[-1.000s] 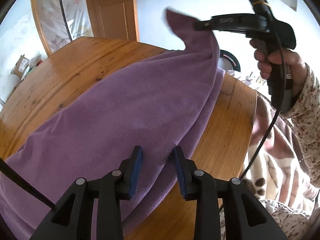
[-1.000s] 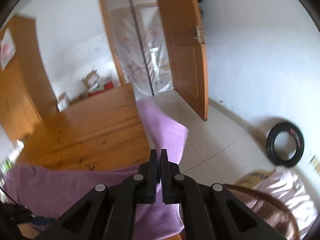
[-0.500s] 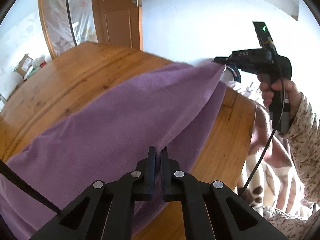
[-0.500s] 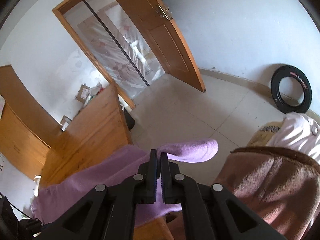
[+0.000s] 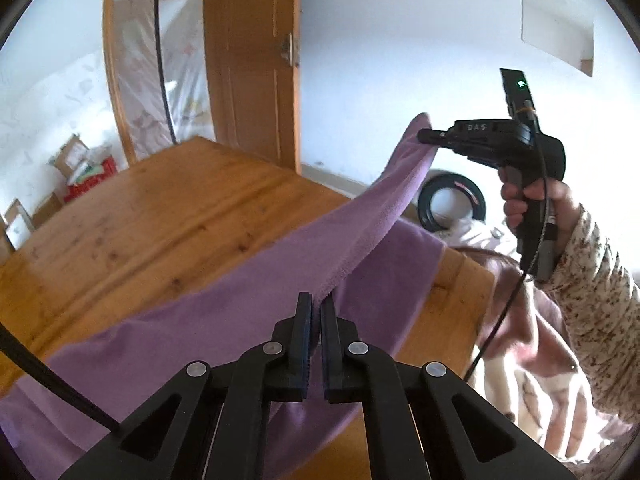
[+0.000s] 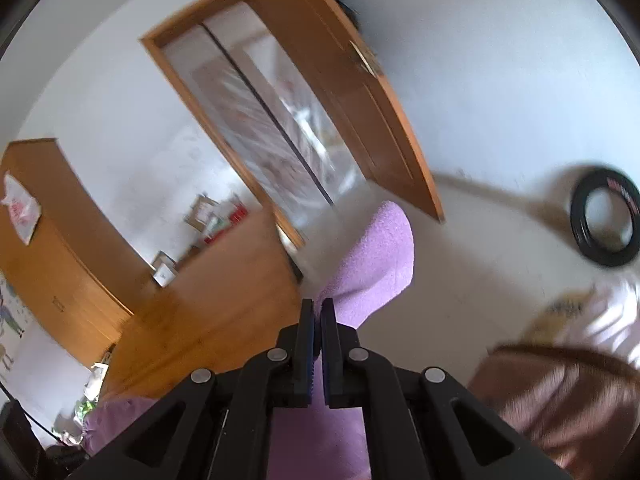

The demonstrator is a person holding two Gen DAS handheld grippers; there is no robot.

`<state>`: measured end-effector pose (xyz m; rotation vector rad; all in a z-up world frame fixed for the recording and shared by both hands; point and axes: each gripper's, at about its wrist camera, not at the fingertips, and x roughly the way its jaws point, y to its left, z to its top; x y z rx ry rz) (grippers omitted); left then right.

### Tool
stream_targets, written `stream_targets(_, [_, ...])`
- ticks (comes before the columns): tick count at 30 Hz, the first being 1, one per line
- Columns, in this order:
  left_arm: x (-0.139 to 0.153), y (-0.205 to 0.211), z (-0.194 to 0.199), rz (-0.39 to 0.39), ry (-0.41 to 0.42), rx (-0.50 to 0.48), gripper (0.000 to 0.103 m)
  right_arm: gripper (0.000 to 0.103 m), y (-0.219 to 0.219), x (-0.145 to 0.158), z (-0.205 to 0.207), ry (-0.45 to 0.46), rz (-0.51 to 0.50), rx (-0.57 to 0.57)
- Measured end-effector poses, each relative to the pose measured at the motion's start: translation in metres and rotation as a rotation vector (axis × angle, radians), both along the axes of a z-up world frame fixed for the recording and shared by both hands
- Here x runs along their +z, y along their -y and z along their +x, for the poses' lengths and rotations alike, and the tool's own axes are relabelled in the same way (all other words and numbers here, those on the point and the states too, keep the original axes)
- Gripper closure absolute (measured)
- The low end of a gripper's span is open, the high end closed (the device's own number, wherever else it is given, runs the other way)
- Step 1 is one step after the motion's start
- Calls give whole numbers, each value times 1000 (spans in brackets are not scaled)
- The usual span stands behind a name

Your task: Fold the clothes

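The left gripper (image 5: 316, 312) was pinched on the near edge of the purple cloth (image 5: 224, 332), and the right gripper (image 5: 424, 135) clamped a far corner of it, held up above the table (image 5: 140, 216) by a hand (image 5: 532, 196). The edge ran taut between the two, while the rest of the cloth draped over the table and off its near side. In the right wrist view the corner (image 6: 376, 256) stuck out past the closed jaws. To fold well, I judged both grippers should carry the lifted edge across together, level and evenly tensioned, and lay it squarely on the opposite edge before letting go.
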<state>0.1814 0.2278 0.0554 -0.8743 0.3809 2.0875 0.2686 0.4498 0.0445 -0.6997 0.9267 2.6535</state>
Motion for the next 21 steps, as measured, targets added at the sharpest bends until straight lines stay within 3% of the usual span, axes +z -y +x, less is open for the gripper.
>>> stream_targets(4, [-29,-13,8,-81,51,-53,99,100,-9,-38,14,76,-73,-27])
stream_targets(9, [-41,-15,7,-101,88,-60,99,100,-16,-70,25,116,-159,-48])
stream_targets(16, [-50,-15,5,-119,128,-54,99,99,-17,-87,31,170,-194,-42])
stream_targets(21, [-55,-11,5,-112,170,-65,95,92,-14,-93,35,233,-183,-67])
